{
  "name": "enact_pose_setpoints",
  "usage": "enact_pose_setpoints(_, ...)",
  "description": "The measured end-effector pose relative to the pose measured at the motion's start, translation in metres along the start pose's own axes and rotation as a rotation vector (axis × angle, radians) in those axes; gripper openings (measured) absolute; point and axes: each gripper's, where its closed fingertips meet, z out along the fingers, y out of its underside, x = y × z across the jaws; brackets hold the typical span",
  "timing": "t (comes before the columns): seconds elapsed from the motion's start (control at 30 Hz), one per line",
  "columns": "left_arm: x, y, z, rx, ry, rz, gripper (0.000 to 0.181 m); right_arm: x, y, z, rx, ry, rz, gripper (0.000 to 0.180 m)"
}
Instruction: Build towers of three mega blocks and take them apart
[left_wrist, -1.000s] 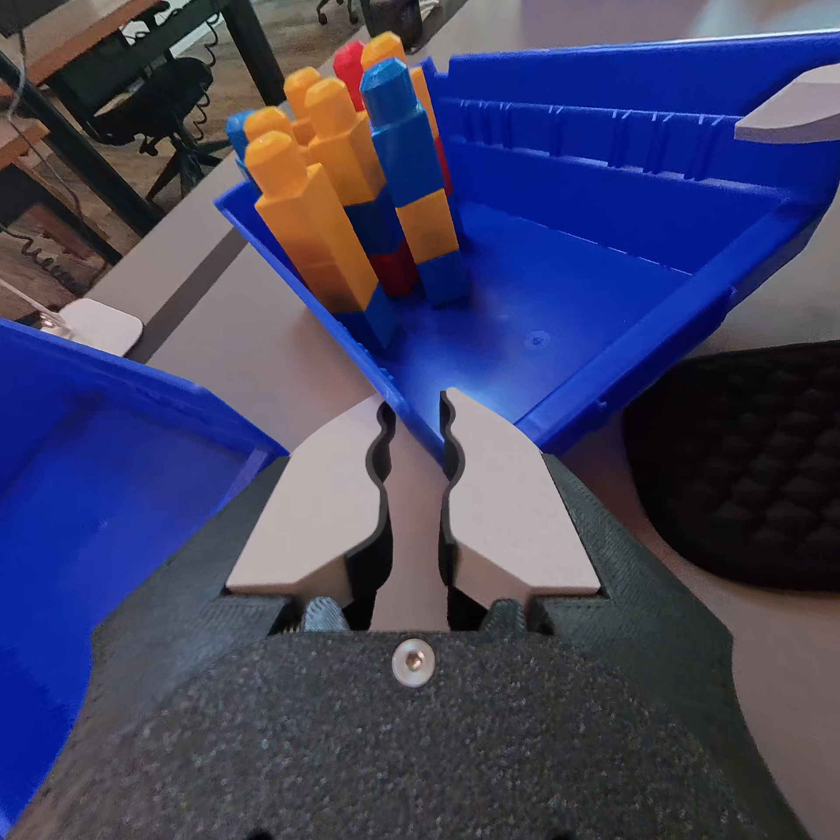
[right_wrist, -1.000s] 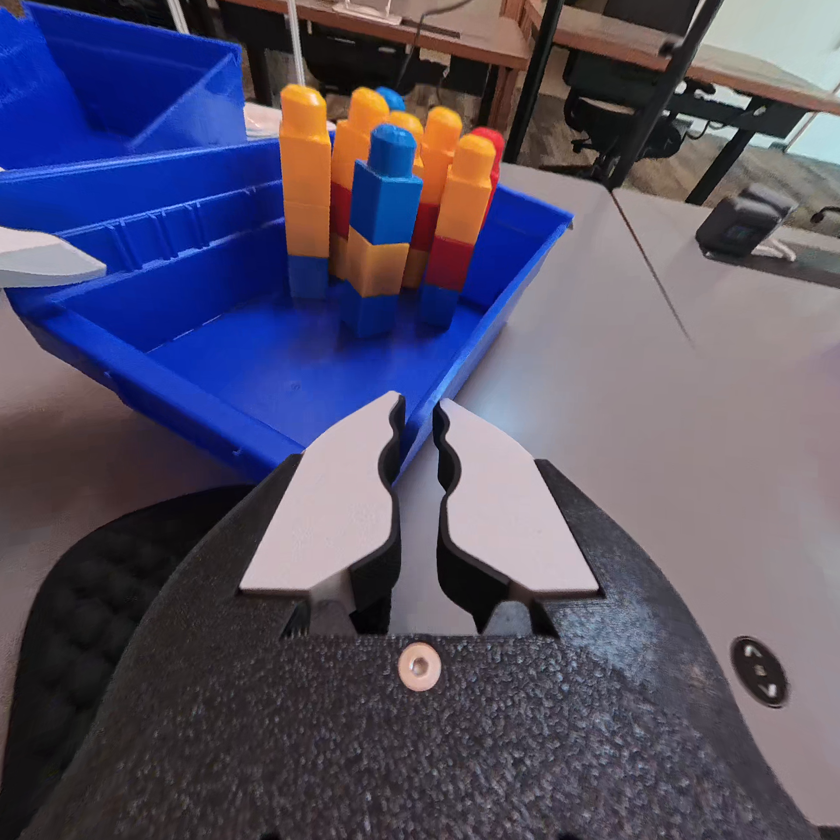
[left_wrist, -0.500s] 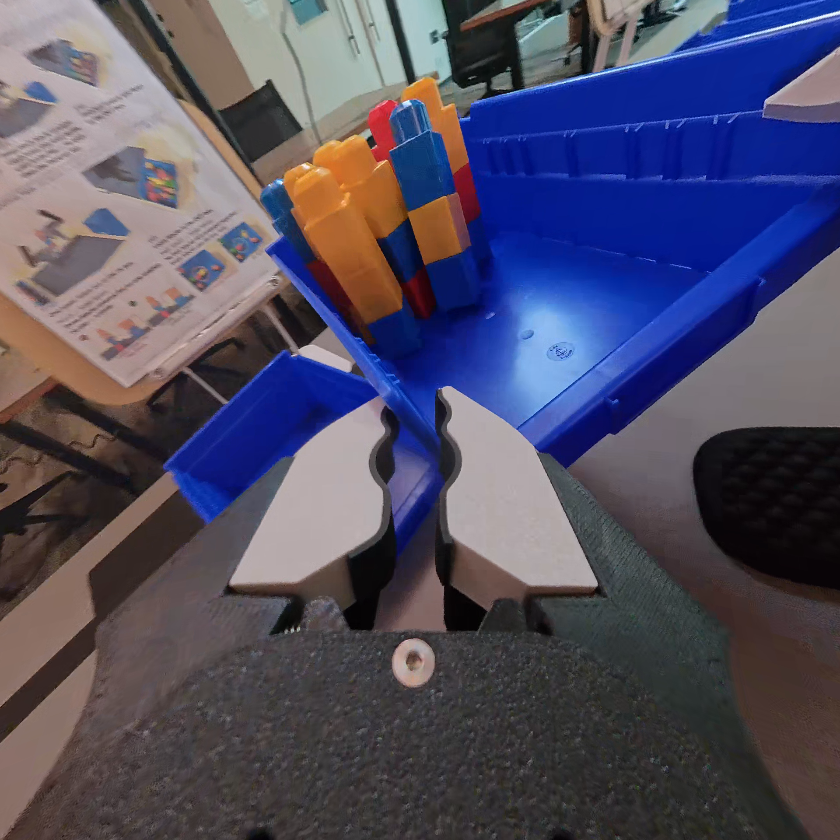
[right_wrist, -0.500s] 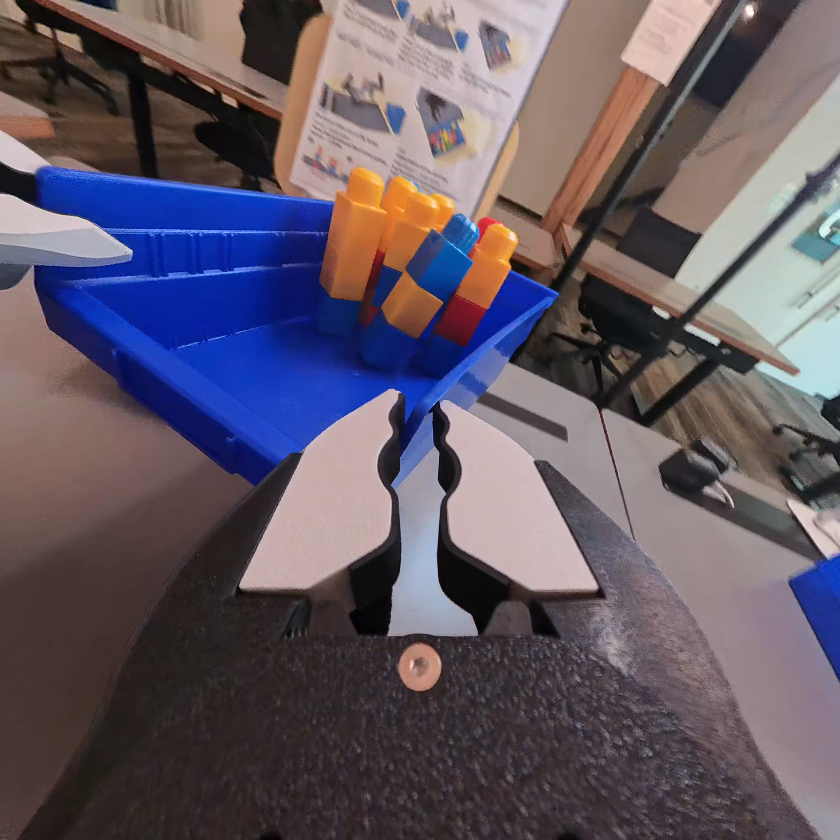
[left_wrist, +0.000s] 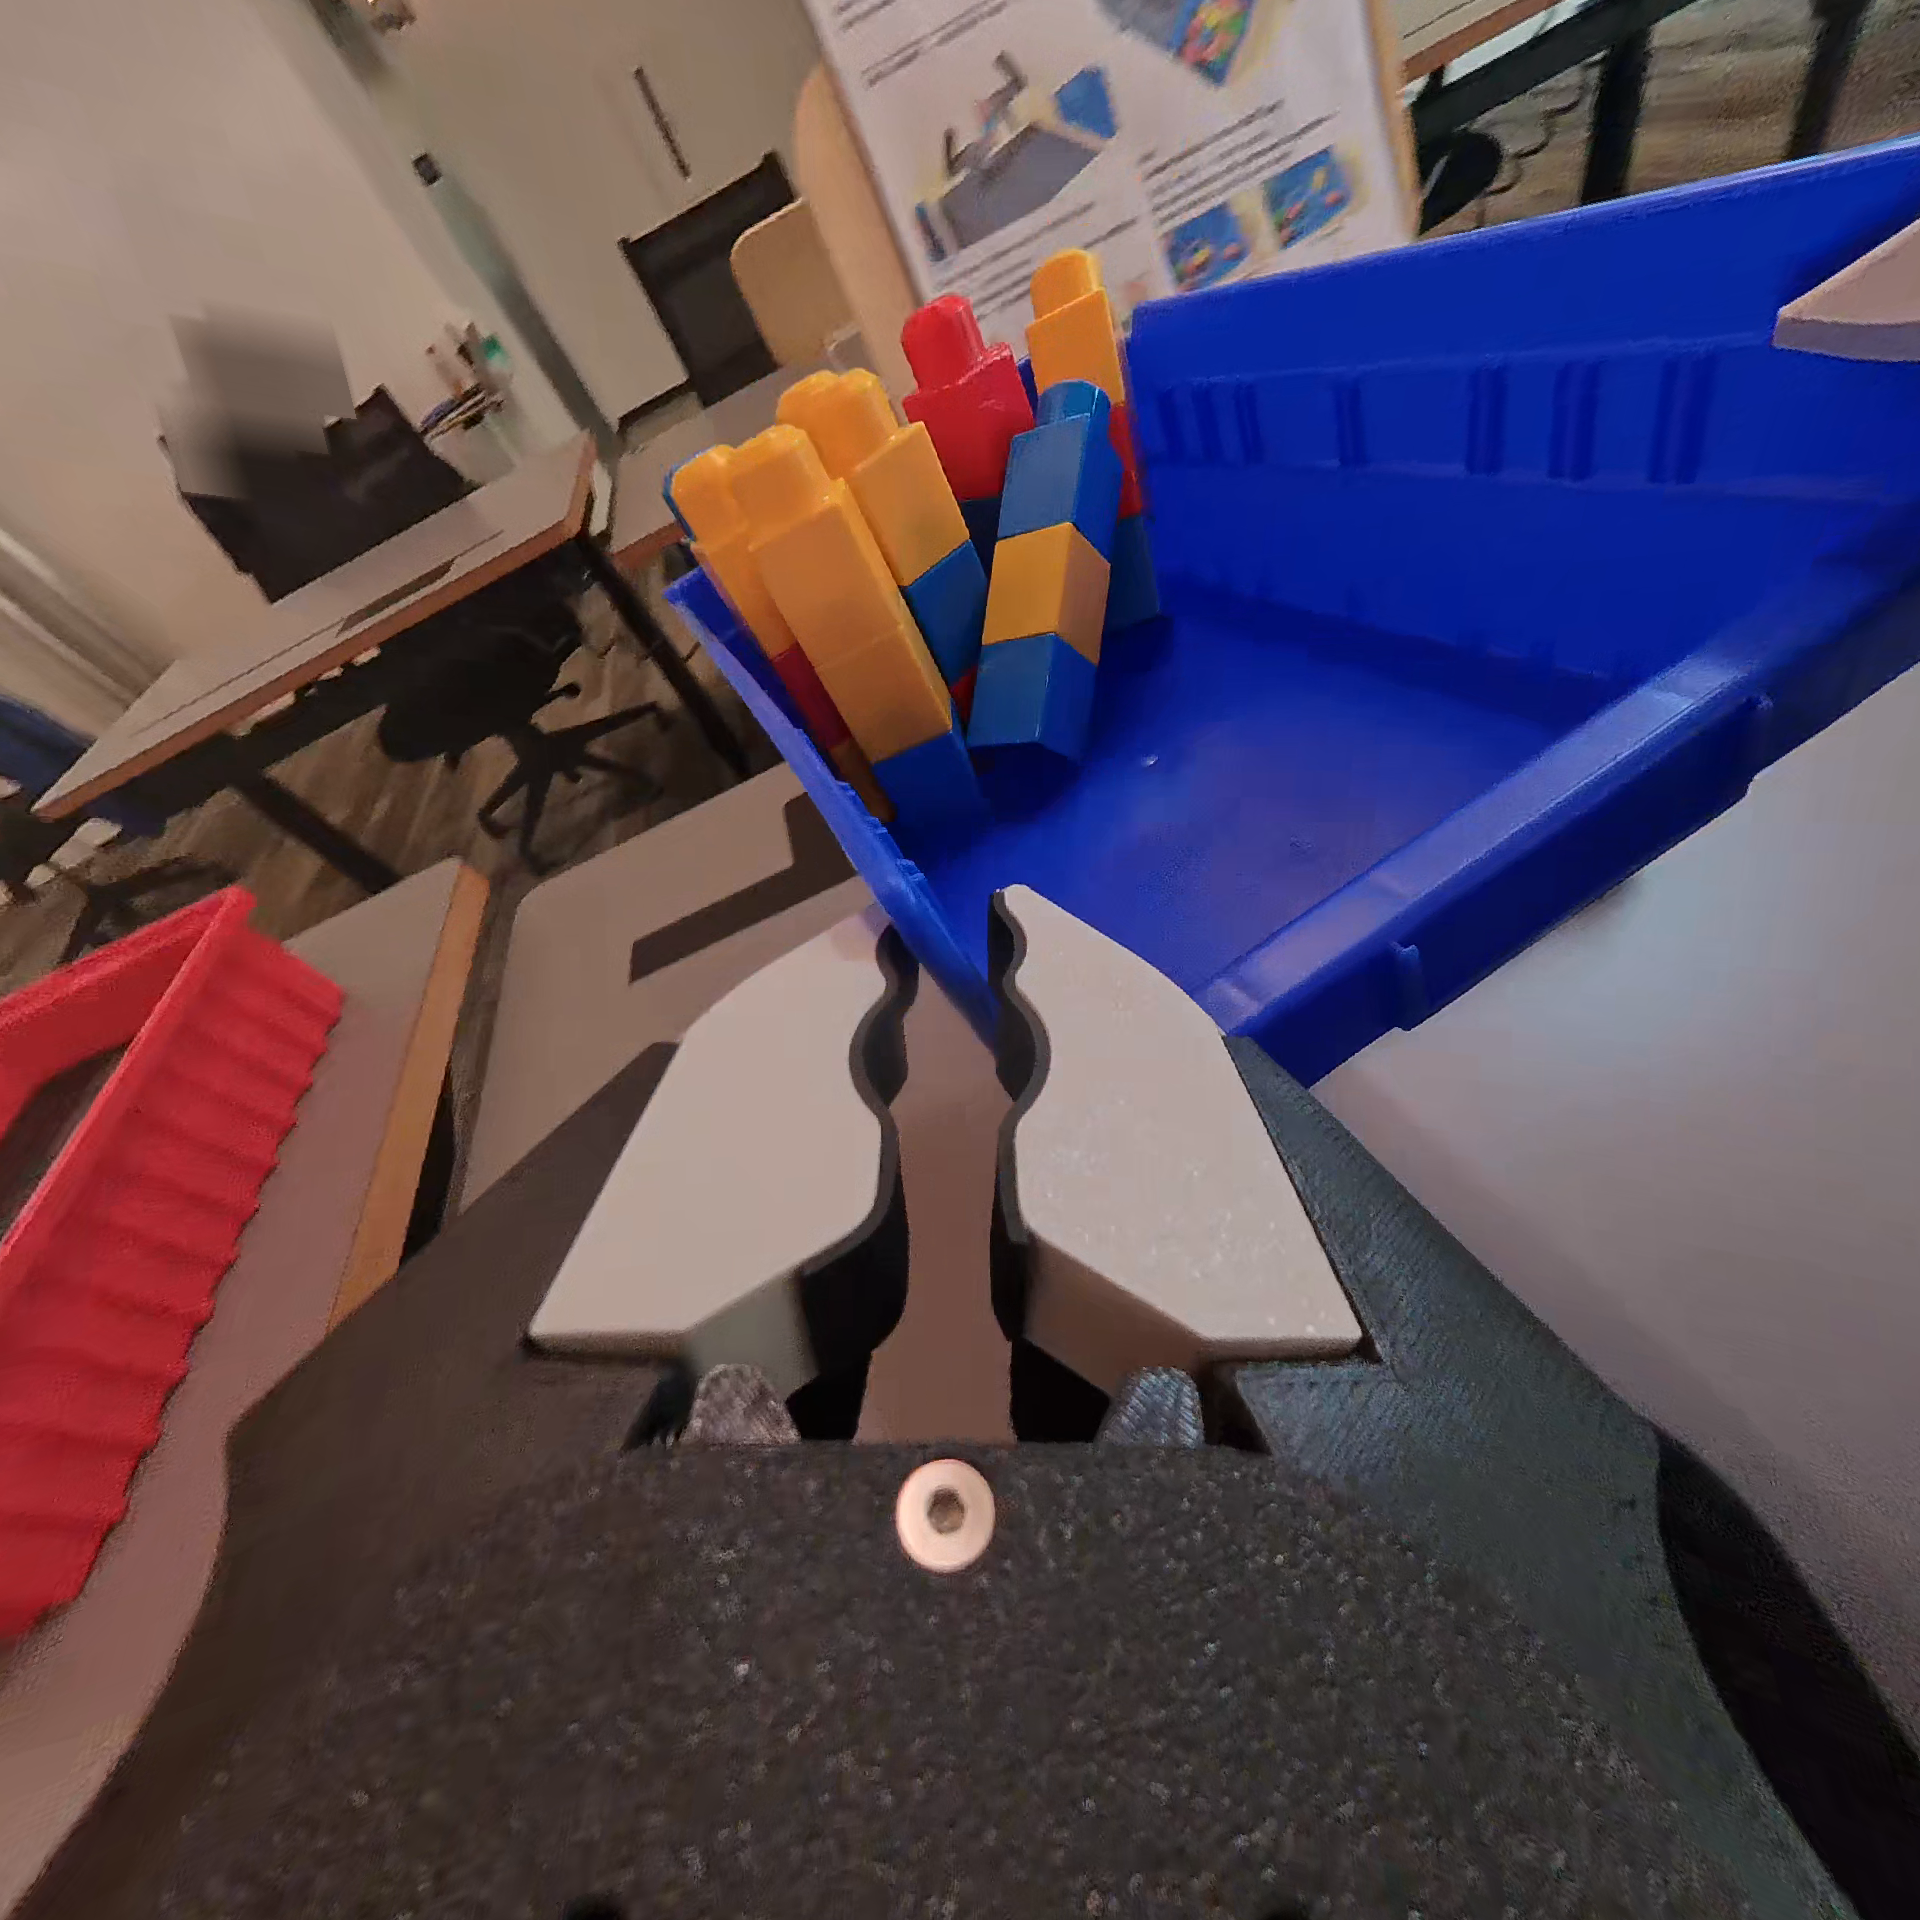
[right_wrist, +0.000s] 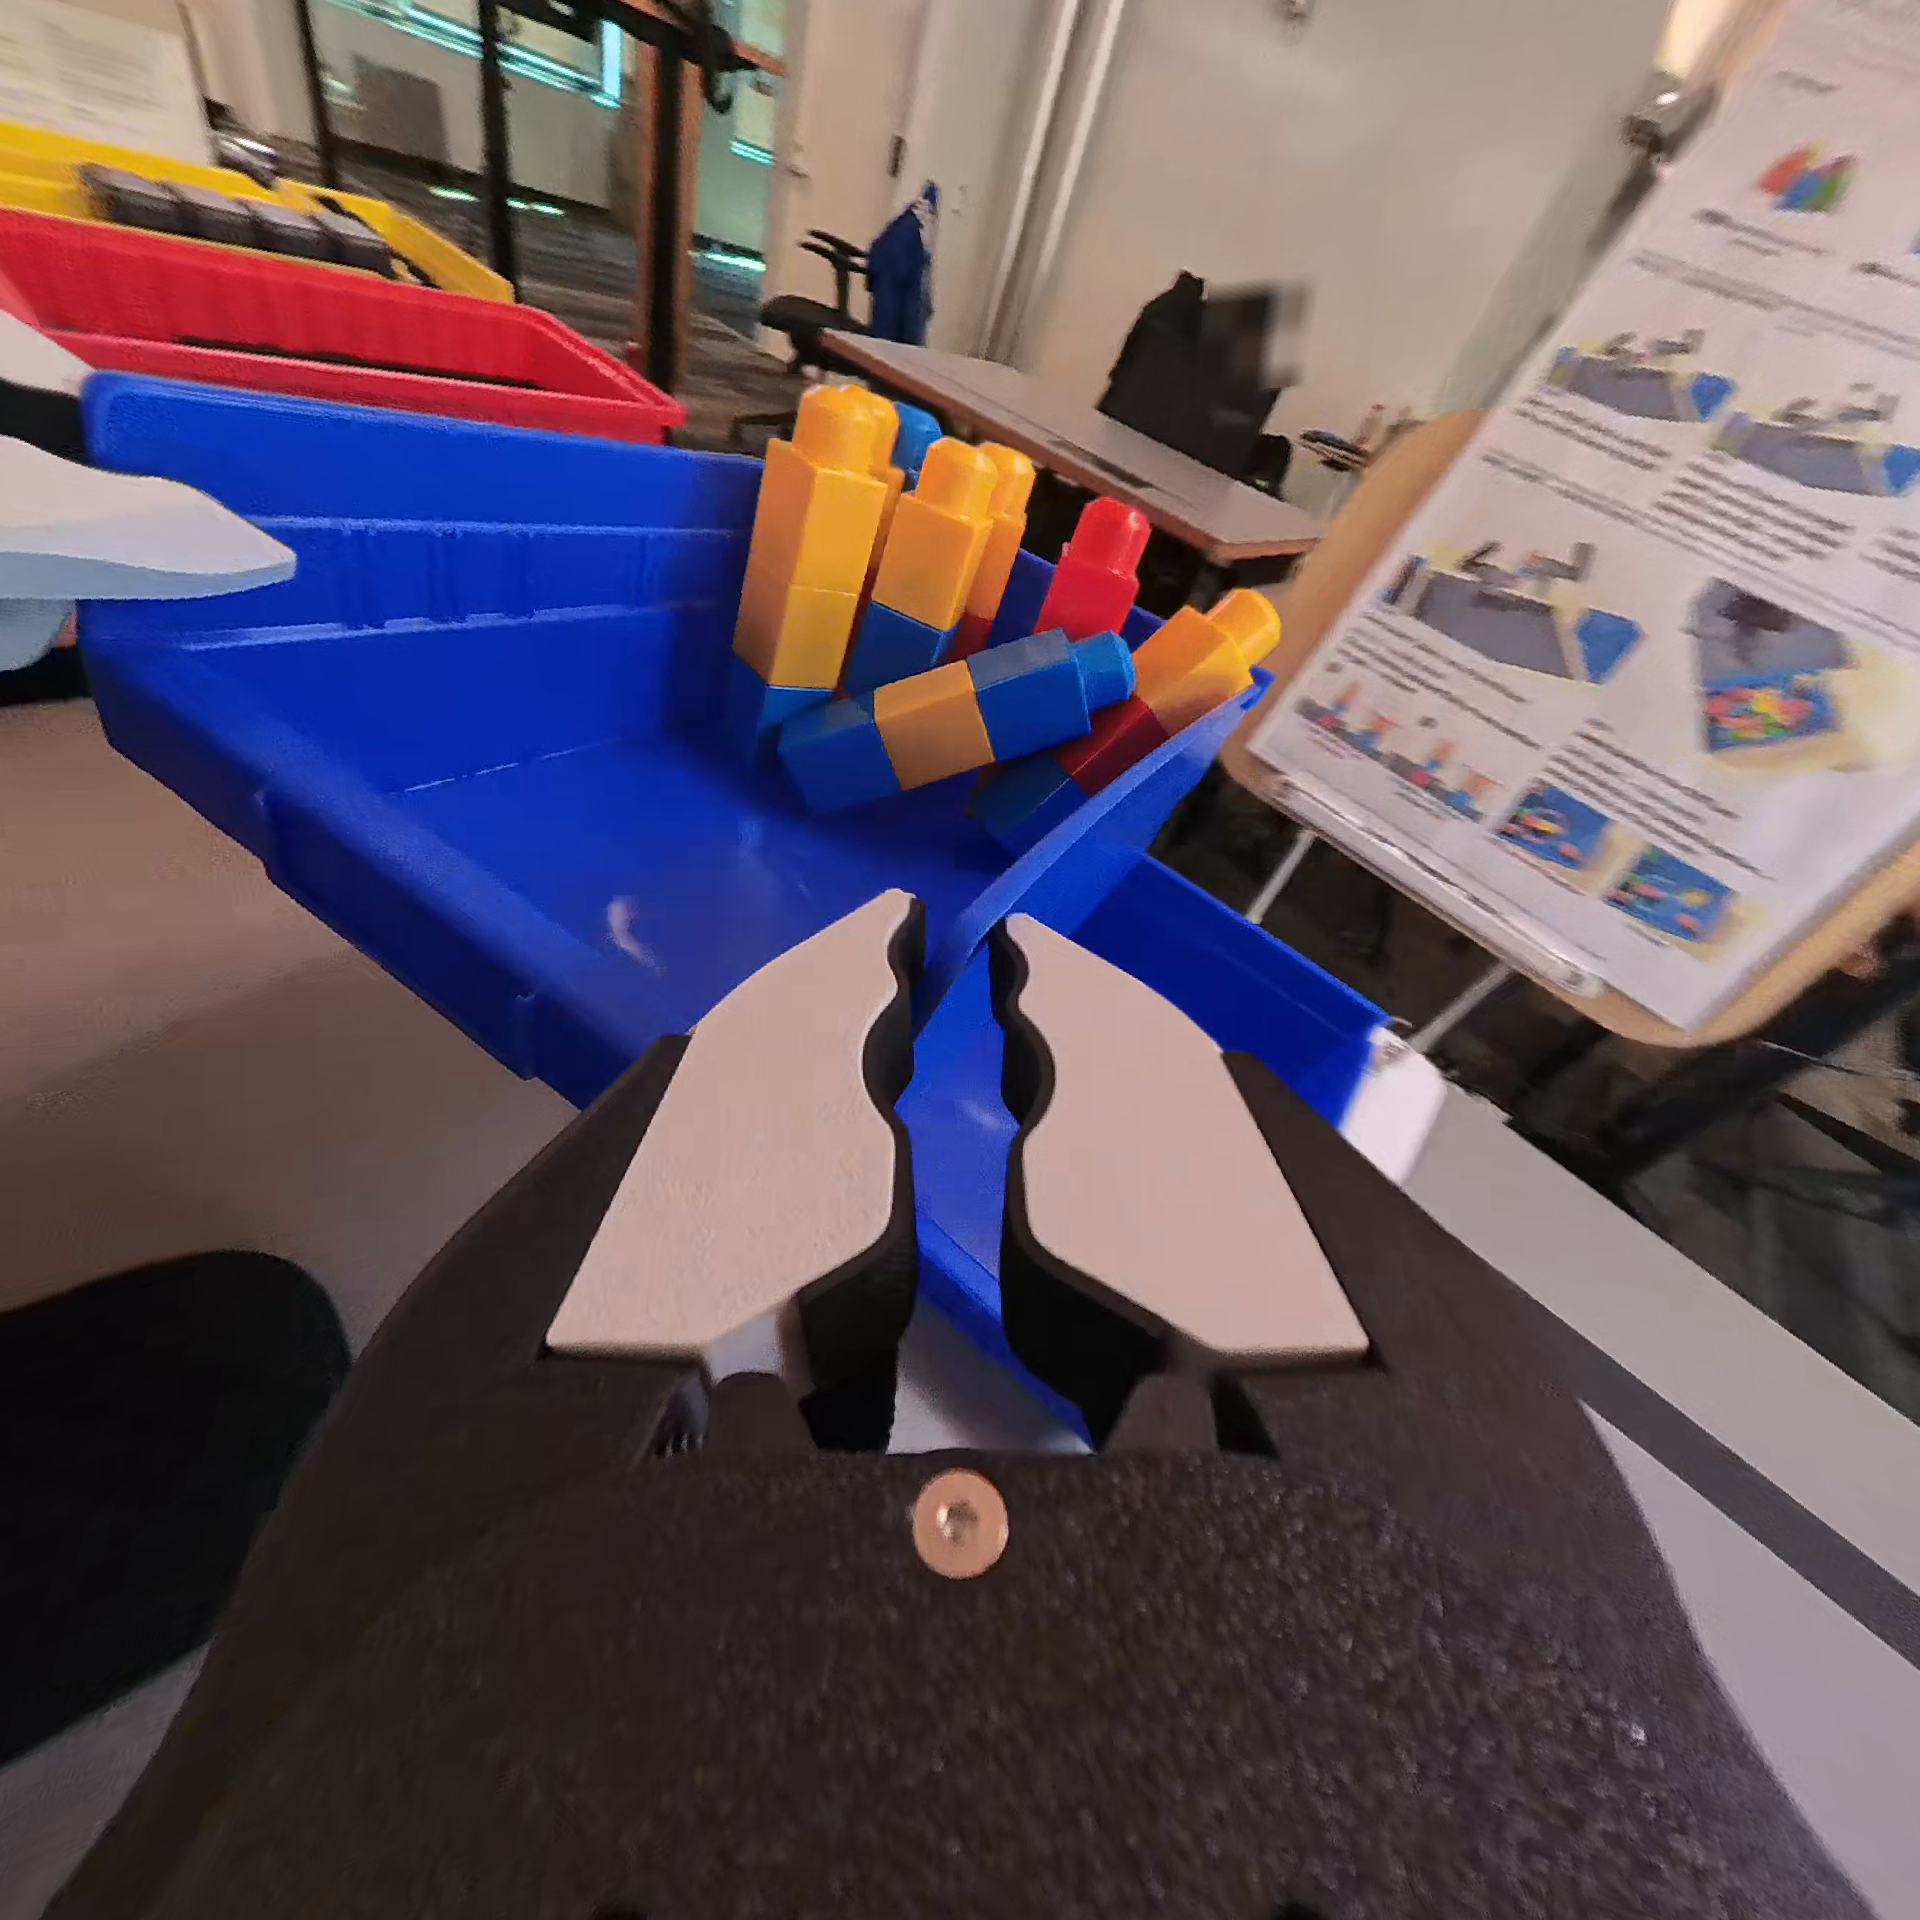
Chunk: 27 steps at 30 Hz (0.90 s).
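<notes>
A blue bin (left_wrist: 1455, 540) holds several three-block towers (left_wrist: 862, 603) of yellow, blue and red mega blocks, crowded into its far corner. The bin is lifted and tilted. My left gripper (left_wrist: 945, 935) is shut on the bin's near corner wall. My right gripper (right_wrist: 956, 925) is shut on the opposite corner wall of the same bin (right_wrist: 416, 582). In the right wrist view the towers (right_wrist: 831, 561) lean, and a blue-yellow-blue tower (right_wrist: 956, 727) has toppled onto its side. A finger of each other gripper shows at the bin's far rim (left_wrist: 1860, 312) (right_wrist: 125, 551).
A second blue bin (right_wrist: 1247, 997) lies just below the tilted one. A red bin (left_wrist: 125, 1195) sits at the left; a red bin (right_wrist: 312, 312) and a yellow bin (right_wrist: 208, 177) stand behind. An instruction poster on a board (right_wrist: 1662, 520) and a black mat (right_wrist: 125, 1455) are near. Spacing between my two grippers at the tips: around 20 cm.
Both grippers have raised and tipped the blue bin further toward its far corner. The towers have slid and leaned over, and the blue-yellow-blue tower has fallen on its side.
</notes>
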Motion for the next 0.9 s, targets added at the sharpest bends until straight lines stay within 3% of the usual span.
enact_pose_setpoints(0.27,-0.064,0.095,-0.014,-0.105,-0.163,-0.071,0.012,-0.086,0.023,0.090,0.025,-0.165,0.018,0.011)
enact_pose_setpoints(0.5,-0.066,0.183,0.008,-0.156,-0.164,-0.124,0.012,-0.133,0.093,0.132,-0.021,-0.224,0.054,0.012)
enact_pose_setpoints(0.7,-0.065,0.230,0.028,-0.359,-0.183,-0.082,0.013,-0.147,0.136,0.153,-0.108,-0.232,0.040,0.017)
enact_pose_setpoints(0.9,-0.076,0.230,0.038,-0.277,-0.234,-0.193,0.009,-0.136,0.120,0.143,-0.105,-0.269,0.063,0.031)
